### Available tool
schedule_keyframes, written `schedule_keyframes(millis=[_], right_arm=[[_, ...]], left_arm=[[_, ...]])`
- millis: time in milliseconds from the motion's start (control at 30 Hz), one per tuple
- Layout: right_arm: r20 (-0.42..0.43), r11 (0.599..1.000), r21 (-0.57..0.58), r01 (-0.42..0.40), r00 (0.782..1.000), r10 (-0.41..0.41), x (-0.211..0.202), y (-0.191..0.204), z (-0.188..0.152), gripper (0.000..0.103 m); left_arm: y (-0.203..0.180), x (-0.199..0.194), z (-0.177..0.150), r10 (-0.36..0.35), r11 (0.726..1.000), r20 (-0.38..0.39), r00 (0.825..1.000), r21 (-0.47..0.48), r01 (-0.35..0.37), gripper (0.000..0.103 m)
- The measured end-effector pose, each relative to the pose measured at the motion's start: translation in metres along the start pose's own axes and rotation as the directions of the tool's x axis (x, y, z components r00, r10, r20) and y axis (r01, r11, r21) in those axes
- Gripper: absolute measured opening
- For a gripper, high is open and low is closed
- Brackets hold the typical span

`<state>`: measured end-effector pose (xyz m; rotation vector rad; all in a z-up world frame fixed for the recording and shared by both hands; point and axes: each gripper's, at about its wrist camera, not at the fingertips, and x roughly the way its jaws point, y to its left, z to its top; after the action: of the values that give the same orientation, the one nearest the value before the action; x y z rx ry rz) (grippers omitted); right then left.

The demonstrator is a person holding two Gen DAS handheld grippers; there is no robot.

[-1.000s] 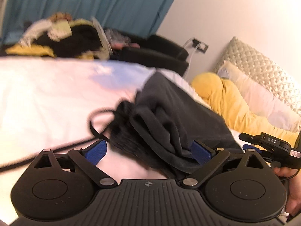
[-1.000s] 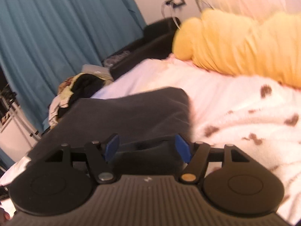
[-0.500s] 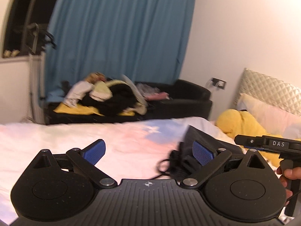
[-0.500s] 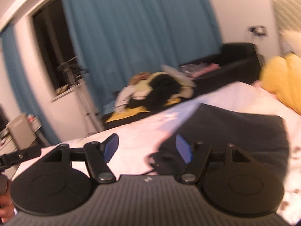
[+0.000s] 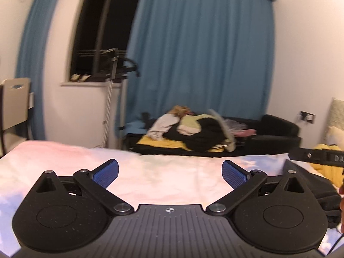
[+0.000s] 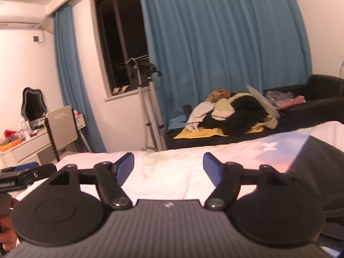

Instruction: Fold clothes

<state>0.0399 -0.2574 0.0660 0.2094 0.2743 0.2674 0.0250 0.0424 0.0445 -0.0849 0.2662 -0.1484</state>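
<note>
Two handheld grippers, both raised above a bed (image 5: 163, 172) and facing a window wall; left gripper (image 5: 169, 173) spread wide, two blue pads (image 5: 106, 172) apart with nothing between; right gripper (image 6: 168, 167) likewise spread, two blue pads (image 6: 125, 167) parted over bare sheet, pinching nothing. One dark grey garment (image 6: 318, 172) lay folded on the bed at the lower right of both frames, touching neither tool. One heap of mixed clothes (image 6: 232, 116), black, pale green and white, piled on one black sofa (image 6: 318, 99) at centre right, atop one yellow cloth (image 6: 202, 132). Two blue curtains (image 6: 225, 43) flanked one dark window (image 6: 120, 34); one dresser mirror (image 6: 33, 105) at far left of the right view.
</note>
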Motion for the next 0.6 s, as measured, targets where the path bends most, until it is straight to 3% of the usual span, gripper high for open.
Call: schedule_keyframes(millis=[267, 433, 600], right_arm=[[0.006, 0.999, -0.033, -0.024, 1.0, 0.025, 0.025, 0.017, -0.029, 0.074], [0.007, 0.998, -0.064, 0.018, 1.0, -0.017, 0.032, 0.017, -0.047, 0.076], [-0.031, 0.997, -0.071, 0.027, 0.999, -0.029, 0.042, 0.018, -0.06, 0.081]], left_arm=[[0.018, 0.021, -0.016, 0.031, 1.0, -0.021, 0.999, -0.001, -0.031, 0.103], [0.016, 0.035, -0.032, 0.033, 0.999, -0.073, 0.997, 0.038, -0.03, 0.103], [0.014, 0.05, -0.036, 0.042, 0.999, -0.092, 0.995, -0.008, -0.043, 0.103]])
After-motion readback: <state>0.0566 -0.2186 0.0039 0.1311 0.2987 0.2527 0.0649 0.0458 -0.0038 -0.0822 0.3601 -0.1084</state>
